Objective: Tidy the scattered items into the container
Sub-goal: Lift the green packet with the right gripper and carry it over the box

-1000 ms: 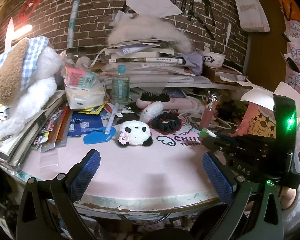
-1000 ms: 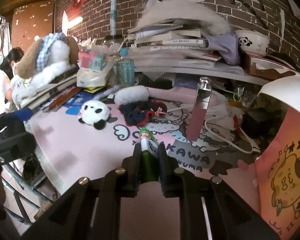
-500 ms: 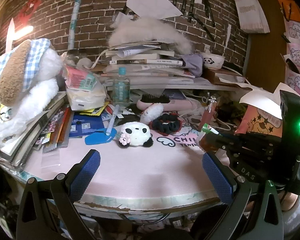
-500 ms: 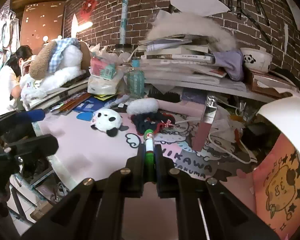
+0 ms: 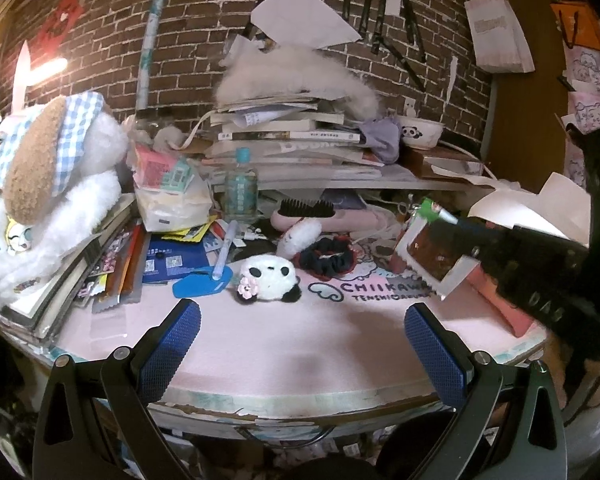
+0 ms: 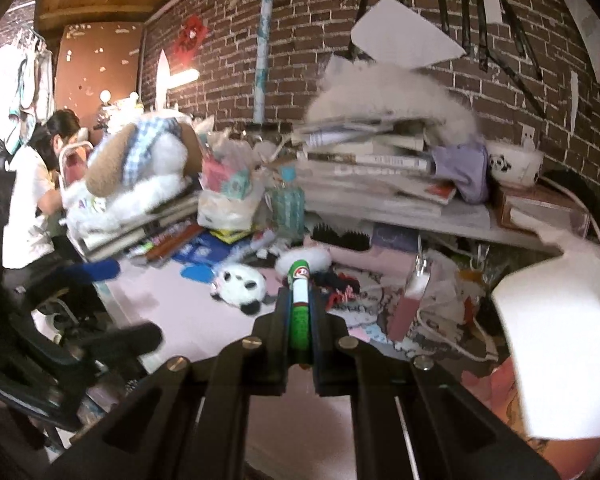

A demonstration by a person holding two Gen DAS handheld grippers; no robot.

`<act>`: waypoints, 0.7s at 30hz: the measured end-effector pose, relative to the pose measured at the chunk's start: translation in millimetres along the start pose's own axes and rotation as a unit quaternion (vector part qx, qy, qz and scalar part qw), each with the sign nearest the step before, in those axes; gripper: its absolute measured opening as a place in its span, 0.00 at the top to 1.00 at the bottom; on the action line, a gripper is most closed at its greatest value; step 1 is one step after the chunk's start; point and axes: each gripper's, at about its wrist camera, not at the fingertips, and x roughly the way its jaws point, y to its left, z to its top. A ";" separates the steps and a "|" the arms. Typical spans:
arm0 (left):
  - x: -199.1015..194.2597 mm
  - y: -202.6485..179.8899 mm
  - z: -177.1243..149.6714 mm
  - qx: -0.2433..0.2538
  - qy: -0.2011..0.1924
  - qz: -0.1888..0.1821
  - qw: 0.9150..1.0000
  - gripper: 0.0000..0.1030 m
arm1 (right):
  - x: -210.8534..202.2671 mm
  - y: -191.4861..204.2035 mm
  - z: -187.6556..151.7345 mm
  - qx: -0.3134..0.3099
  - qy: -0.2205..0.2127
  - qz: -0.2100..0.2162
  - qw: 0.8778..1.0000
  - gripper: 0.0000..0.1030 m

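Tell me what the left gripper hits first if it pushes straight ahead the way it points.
Probably the bare pink mat, since the open left gripper tilts downward; past that, the panda plush lies nearest. Depth is uncertain.

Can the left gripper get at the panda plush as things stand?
Probably yes. The left gripper is open and empty, the panda plush lies straight ahead on bare pink mat, nothing between. The right gripper, shut on a green tube, is off to the side.
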 end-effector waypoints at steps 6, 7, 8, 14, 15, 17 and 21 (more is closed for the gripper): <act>-5.7 -10.2 4.8 0.009 -0.005 -0.008 1.000 0.01 | -28.5 1.6 18.6 -0.009 -0.028 -0.009 1.000 0.95; -6.4 -12.5 5.9 0.011 -0.006 -0.009 1.000 0.01 | -33.3 0.9 20.9 -0.010 -0.032 -0.013 0.999 0.95; -7.1 -14.9 7.3 0.014 -0.007 -0.011 1.000 0.01 | -38.2 -0.4 23.4 -0.011 -0.037 -0.018 0.999 0.95; -12.5 -27.8 12.3 0.028 -0.011 -0.019 0.999 0.01 | -66.0 -17.8 39.0 -0.008 -0.062 -0.055 0.996 0.95; -13.1 -29.6 12.5 0.030 -0.012 -0.021 0.999 0.01 | -70.0 -21.6 41.3 -0.006 -0.065 -0.062 0.996 0.95; -13.3 -34.3 13.7 0.034 -0.012 -0.025 0.999 0.01 | -79.2 -31.2 45.3 -0.002 -0.070 -0.078 0.995 0.95; -9.8 -42.0 14.4 0.040 -0.007 -0.030 0.999 0.01 | -98.0 -53.2 47.9 0.011 -0.076 -0.108 0.991 0.95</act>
